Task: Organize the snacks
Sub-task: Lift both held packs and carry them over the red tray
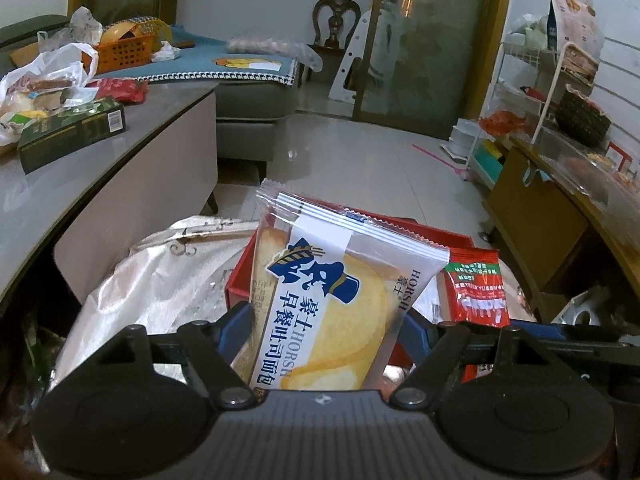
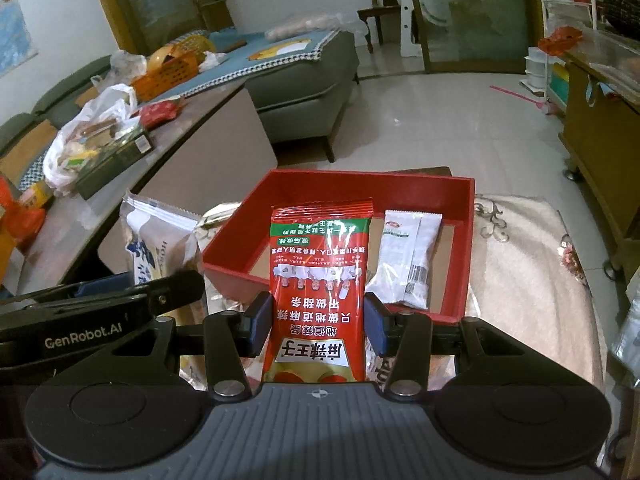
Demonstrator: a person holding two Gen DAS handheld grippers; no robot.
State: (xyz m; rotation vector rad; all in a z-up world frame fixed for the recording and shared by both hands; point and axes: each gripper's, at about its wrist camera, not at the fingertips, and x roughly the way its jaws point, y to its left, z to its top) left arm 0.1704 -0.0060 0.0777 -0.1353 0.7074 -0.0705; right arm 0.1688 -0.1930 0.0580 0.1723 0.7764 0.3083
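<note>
Left gripper (image 1: pixel 326 320) fingers clamped on bread packet (image 1: pixel 320 300); right gripper (image 2: pixel 318 320) fingers clamped on red packet (image 2: pixel 320 280). Best: lower each flat into red box (image 2: pixel 464 216), beside white packet (image 2: pixel 408 256).

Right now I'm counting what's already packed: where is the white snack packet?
In the right wrist view the white snack packet lies flat inside the red box, on its right side, just right of the red snack packet held above it.
</note>
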